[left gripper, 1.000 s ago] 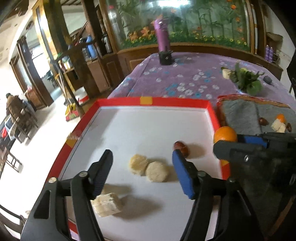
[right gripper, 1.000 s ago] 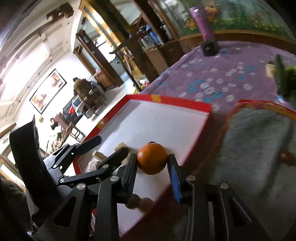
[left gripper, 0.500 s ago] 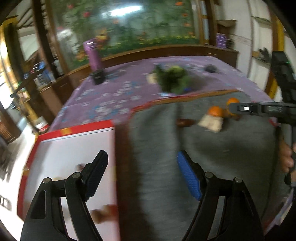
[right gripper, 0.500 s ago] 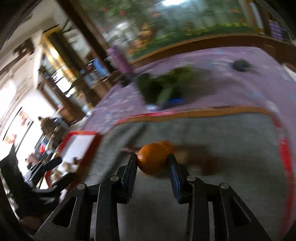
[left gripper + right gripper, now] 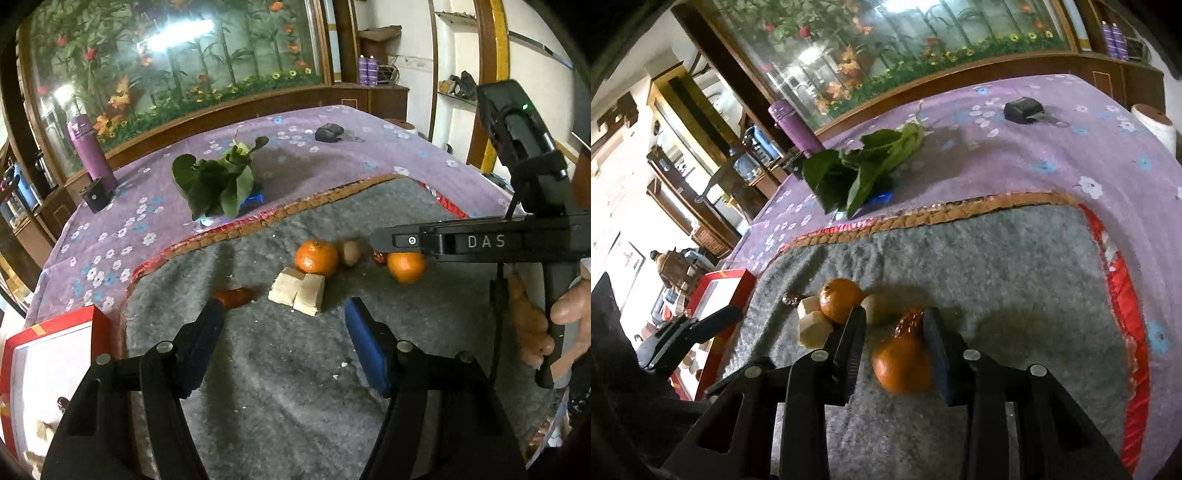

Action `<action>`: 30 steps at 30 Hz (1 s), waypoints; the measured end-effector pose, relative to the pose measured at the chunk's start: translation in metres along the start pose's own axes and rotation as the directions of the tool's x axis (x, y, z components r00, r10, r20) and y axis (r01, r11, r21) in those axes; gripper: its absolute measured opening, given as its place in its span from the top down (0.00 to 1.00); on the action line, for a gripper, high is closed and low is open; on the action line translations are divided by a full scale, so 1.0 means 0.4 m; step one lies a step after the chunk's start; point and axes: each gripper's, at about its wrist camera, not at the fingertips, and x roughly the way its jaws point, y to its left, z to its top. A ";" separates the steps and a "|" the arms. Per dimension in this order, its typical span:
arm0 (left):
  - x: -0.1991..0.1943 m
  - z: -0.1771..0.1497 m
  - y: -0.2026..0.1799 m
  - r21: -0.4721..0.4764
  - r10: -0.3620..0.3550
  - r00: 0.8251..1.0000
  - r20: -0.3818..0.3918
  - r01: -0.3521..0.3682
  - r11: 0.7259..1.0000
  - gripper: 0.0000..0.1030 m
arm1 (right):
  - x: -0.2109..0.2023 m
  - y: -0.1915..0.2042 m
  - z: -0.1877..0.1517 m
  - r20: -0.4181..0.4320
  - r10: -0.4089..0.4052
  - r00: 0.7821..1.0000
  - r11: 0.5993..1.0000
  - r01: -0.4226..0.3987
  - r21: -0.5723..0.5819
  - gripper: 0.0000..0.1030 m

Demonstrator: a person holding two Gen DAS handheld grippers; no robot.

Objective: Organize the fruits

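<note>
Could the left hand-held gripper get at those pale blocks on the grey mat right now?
Probably yes: the pale blocks lie just ahead of the left hand-held gripper, whose closing jaws hold nothing, with bare mat between.

Orange mandarins (image 5: 317,257) lie on a grey mat (image 5: 295,369) edged red-gold; the desk's cloth (image 5: 332,162) is purple with white-blue flowers.

Glass-fronted flower mural (image 5: 177,62) in wooden frame, white walls, wooden cabinets (image 5: 690,147), purple flowered tablecloth (image 5: 295,155), wall shelves (image 5: 458,92)
</note>
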 end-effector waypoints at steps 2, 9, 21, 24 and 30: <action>0.001 -0.001 -0.001 -0.001 -0.002 1.000 0.000 0.002 1.000 0.35 | 0.008 0.001 -0.003 -0.013 -0.021 1.000 1.000 0.021 -0.008 0.69; -0.007 -0.014 0.004 0.031 0.020 1.000 0.002 -0.020 0.999 0.35 | 0.005 -0.020 -0.010 -0.063 -0.010 0.998 1.000 0.012 0.025 0.65; -0.053 -0.066 0.112 -0.074 0.079 0.997 -0.004 -0.079 0.994 0.35 | -0.056 0.126 -0.147 -0.143 -0.053 0.988 0.965 0.014 -0.263 0.56; -0.091 -0.089 0.137 -0.106 0.091 0.996 0.009 -0.089 0.990 0.35 | -0.028 0.147 -0.164 -0.134 -0.145 0.980 0.947 0.098 -0.307 0.67; -0.217 -0.159 0.232 -0.194 0.162 0.985 0.063 -0.147 0.970 0.35 | -0.027 0.207 -0.150 -0.120 -0.133 0.984 0.943 0.088 -0.320 0.68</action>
